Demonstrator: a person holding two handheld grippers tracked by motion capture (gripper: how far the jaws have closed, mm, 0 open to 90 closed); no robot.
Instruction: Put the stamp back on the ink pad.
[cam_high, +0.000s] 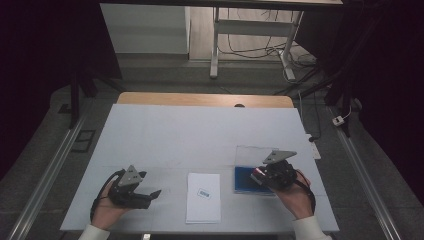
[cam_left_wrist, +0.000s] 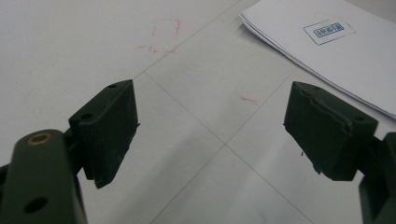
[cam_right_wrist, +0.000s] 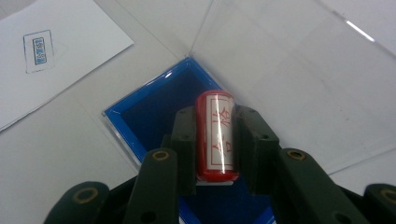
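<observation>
High view: the right hand-held gripper (cam_high: 261, 175) sits over the near edge of a blue ink pad (cam_high: 245, 181), which lies in an open clear case on the white-covered table (cam_high: 165, 135). The left hand-held gripper (cam_high: 150, 195) rests low at the table's near left, well apart from the right one, with the person's hand behind it.

Right gripper view: the jaws are clamped on a red cylindrical stamp (cam_right_wrist: 216, 135), one pad against each side of its body. A white label with red characters runs along the stamp's upper face. The stamp lies lengthwise between the jaws, its far end reaching just past the fingertips. Directly below and ahead of it is the blue ink pad (cam_right_wrist: 154, 112), with the clear lid standing open beyond. Whether the stamp touches the pad cannot be told.

Left gripper view: the left hand-held gripper (cam_left_wrist: 210, 126) holds its jaws wide apart with nothing between them, bare table surface and faint red marks beneath.

A stack of white paper (cam_high: 203, 197) lies between the two grippers, just ahead and to the right of the left one, and carries a small blue stamped imprint (cam_high: 203, 193) near its middle.
</observation>
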